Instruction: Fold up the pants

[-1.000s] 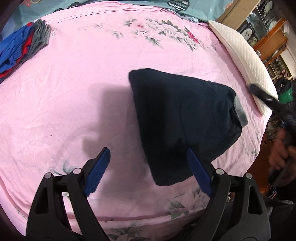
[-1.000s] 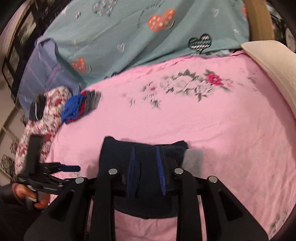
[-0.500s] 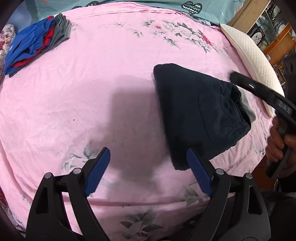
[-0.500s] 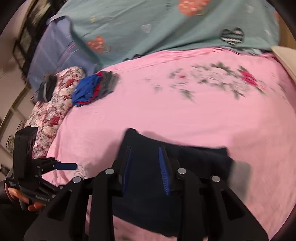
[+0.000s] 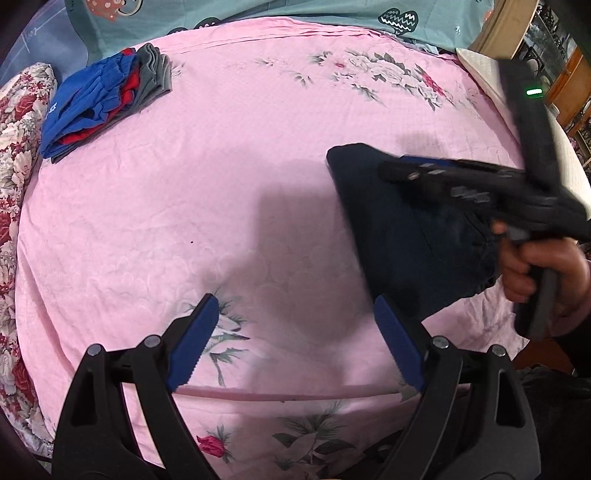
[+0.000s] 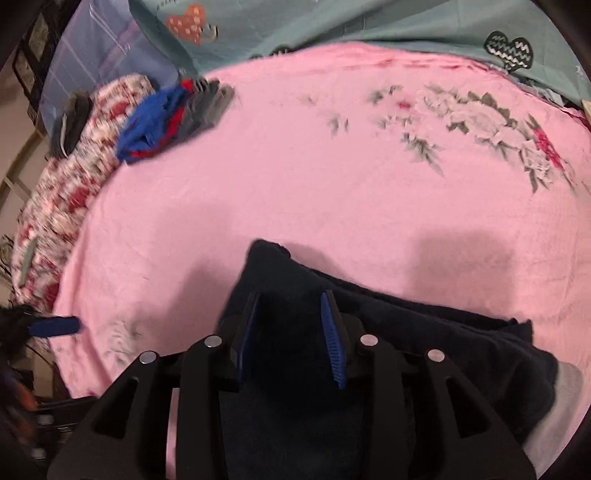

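Observation:
The dark navy pants (image 5: 402, 236) lie folded into a compact block on the pink floral bedsheet (image 5: 221, 184), to the right in the left wrist view. My left gripper (image 5: 295, 343) hangs open over bare sheet, its right pad close to the pants' near corner without touching it. A hand (image 5: 535, 266) holds my right gripper (image 5: 402, 168) low over the pants. In the right wrist view the right gripper (image 6: 290, 332) points down at the pants (image 6: 424, 332). Its jaws are opening; dark cloth fills the gap, but neither pad visibly presses on it.
A pile of blue, red and grey clothes (image 5: 107, 99) sits at the far left of the bed, beside a red floral quilt (image 5: 14, 147). A teal heart-print sheet (image 6: 332, 26) lies at the back and a white pillow (image 5: 480, 70) at the right edge.
The right gripper has swung in over the pants and its jaws have spread wider. The left view has shifted, so the pants now sit further right in it.

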A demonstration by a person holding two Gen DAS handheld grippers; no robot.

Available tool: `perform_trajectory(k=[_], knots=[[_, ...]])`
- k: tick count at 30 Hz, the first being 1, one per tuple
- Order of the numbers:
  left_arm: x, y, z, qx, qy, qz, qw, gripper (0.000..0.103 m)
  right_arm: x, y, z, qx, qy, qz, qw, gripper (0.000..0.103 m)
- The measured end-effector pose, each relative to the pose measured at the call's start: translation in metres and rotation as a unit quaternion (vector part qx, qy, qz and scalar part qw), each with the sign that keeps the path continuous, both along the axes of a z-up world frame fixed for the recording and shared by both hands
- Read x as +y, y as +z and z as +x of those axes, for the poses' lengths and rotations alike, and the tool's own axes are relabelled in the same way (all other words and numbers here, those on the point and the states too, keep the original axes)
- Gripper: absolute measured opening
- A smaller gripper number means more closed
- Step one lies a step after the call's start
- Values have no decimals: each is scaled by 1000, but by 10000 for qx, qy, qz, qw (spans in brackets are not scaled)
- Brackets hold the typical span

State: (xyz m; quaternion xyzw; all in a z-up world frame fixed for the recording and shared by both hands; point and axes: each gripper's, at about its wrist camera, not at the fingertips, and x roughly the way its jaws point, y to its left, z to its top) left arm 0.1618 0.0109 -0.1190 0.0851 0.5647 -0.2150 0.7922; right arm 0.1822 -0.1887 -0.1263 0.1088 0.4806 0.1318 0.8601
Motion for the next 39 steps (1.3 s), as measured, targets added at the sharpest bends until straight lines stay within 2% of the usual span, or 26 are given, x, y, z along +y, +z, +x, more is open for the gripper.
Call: perform_trajectory(k=[3, 6, 9, 12, 14, 16, 18, 22, 24, 26, 27, 30, 34, 39], knots=[[0, -1, 1, -26, -34, 7, 10000, 88, 0, 29, -33, -396, 173, 59, 9990, 36], [-1, -4, 3, 6, -92, 54, 9999, 89, 2, 33, -65, -423, 367, -65, 9984, 36], [-1, -4, 6, 1, -140, 71, 9999, 89, 0, 17, -93, -152, 511, -155, 9985, 36], [-2, -6, 11, 51, -139, 50, 9999, 90, -7, -31, -109, 471, 497, -278, 9973, 37], [-5, -8, 13, 124, -191, 50, 9997, 90, -9, -33, -116, 284, 469, -176, 9983, 37], [-9, -8, 14, 121, -282, 71, 9995, 90, -7, -23, -116, 345, 458, -263, 9980, 38], [-16, -7, 14, 96, -387, 47, 9992, 90, -15, -8, -119, 243, 302, -173, 9991, 38], [-35, -4, 14, 54, -615, -46, 9981, 90, -47, 17, -135, -148, -386, 22, 9991, 42], [-48, -3, 12, 19, -789, -87, 9968, 90, -64, 9, -138, -81, -675, 25, 9977, 43], [-63, -2, 9, -12, -1002, -113, 9949, 90, -81, -23, -137, 467, -874, -70, 9951, 44], [-70, -2, 8, -17, -1071, -110, 9942, 90, -86, -34, -139, 522, -883, 107, 9947, 44], [-89, -1, 4, -65, -1312, -24, 9913, 90, -89, -12, -143, 359, -900, 309, 9948, 45], [-107, 1, 3, -63, -1420, -172, 9897, 90, -110, 17, -152, -139, -1204, 579, 9909, 46], [-135, -8, 0, -97, -1394, -364, 9895, 90, -143, 15, -147, 5, -1543, 512, 9867, 48]])
